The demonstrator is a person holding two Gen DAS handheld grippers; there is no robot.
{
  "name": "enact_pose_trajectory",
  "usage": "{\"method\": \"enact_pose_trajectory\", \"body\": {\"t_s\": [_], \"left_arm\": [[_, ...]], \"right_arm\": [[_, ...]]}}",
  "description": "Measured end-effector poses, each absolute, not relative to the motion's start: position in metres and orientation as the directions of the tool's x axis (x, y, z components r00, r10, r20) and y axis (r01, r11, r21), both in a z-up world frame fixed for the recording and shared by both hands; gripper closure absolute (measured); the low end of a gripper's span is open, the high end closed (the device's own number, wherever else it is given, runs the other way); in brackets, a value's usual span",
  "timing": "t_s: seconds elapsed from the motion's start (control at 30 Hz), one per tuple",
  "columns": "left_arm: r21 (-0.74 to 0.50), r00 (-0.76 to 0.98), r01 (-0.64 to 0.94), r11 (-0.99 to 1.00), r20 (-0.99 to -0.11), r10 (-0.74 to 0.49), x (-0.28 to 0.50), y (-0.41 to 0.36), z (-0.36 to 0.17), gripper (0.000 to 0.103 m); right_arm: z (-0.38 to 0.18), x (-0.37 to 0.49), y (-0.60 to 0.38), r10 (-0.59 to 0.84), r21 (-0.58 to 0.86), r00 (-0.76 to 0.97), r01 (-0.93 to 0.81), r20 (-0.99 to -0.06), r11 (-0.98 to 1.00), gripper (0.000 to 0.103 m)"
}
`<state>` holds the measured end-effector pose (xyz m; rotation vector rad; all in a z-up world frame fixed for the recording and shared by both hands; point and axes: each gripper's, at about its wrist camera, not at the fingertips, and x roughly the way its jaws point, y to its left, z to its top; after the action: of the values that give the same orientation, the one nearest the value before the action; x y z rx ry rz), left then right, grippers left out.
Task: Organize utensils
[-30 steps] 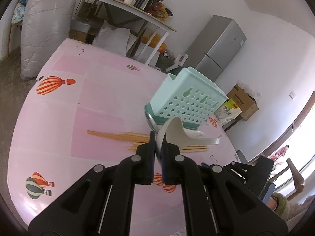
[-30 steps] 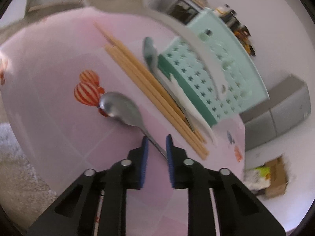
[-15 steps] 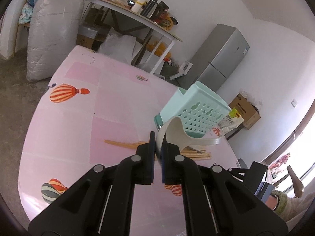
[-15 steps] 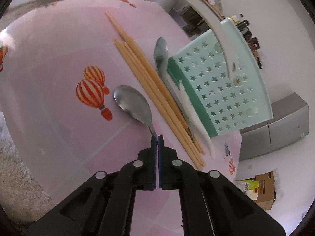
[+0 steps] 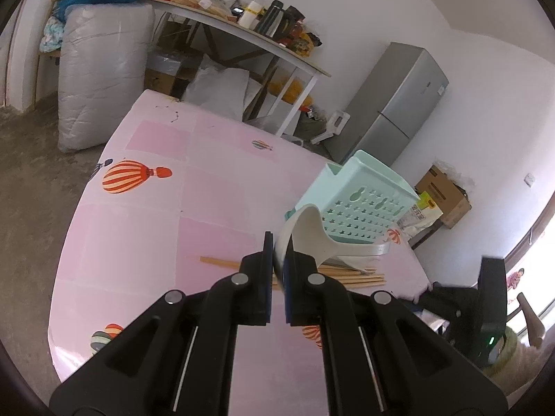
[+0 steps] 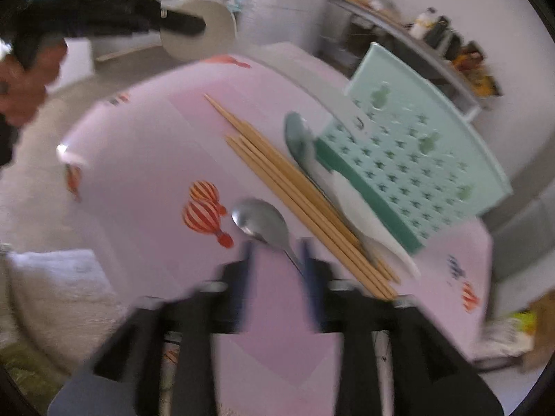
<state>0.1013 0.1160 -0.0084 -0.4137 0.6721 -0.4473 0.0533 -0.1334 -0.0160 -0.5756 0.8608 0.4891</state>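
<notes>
right gripper (image 6: pixel 277 256): blurred, jaws apart, just been opening, metal spoon (image 6: pixel 262 223) handle between them
chopsticks (image 6: pixel 298 190): bundle on pink desk (image 6: pixel 145 159), beside spoon
holder (image 6: pixel 416 152): mint star-cut basket, second spoon (image 6: pixel 300 142) against its base

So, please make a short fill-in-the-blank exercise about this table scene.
1. The left gripper is shut on a white ____.
2. The wooden chopsticks lie between the metal spoon and the ____ basket.
3. The right gripper has just been opening; its jaws now stand ____.
4. The tablecloth shows hot-air ____.

Missing words: ladle; green; open; balloons
</notes>
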Motion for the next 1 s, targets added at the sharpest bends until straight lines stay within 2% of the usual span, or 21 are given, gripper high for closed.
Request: {"method": "enact_pose_trajectory", "body": {"t_s": [0.03,0.2,0.3,0.33,0.47,0.53,0.7,1.0], "left_arm": [[-0.5,0.697,0.254,0.828,-0.499,-0.515,0.101,0.116,-0.009,0.099],[-0.5,0.703,0.239,0.832,-0.502,-0.503,0.101,0.117,-0.01,0.099],[-0.496,0.704,0.236,0.835,-0.505,-0.499,0.1,0.117,-0.01,0.099],[-0.496,0.705,0.236,0.836,-0.504,-0.498,0.1,0.117,-0.01,0.099],[-0.494,0.707,0.24,0.836,-0.501,-0.499,0.1,0.116,-0.009,0.099],[-0.493,0.707,0.242,0.835,-0.5,-0.5,0.099,0.116,-0.008,0.099],[-0.484,0.712,0.254,0.837,-0.493,-0.501,0.093,0.115,-0.003,0.099],[-0.455,0.75,0.278,0.846,-0.448,-0.487,0.071,0.115,0.026,0.099]], "right_arm": [[-0.015,0.057,-0.134,0.189,-0.248,0.543,-0.63,-0.818,0.735,0.053],[-0.033,0.091,-0.133,0.236,-0.107,0.34,-0.745,-0.91,0.659,0.053],[-0.034,0.104,-0.137,0.293,0.005,0.257,-0.743,-0.921,0.669,0.072],[-0.034,0.106,-0.137,0.298,0.021,0.247,-0.736,-0.922,0.676,0.074],[-0.031,0.095,-0.135,0.278,-0.022,0.29,-0.727,-0.916,0.686,0.081],[-0.03,0.084,-0.133,0.254,-0.071,0.337,-0.714,-0.906,0.696,0.097],[-0.033,0.058,-0.136,0.212,-0.146,0.431,-0.66,-0.877,0.737,0.098],[-0.004,0.016,-0.163,0.242,-0.103,0.569,-0.505,-0.786,0.857,0.098]]}}
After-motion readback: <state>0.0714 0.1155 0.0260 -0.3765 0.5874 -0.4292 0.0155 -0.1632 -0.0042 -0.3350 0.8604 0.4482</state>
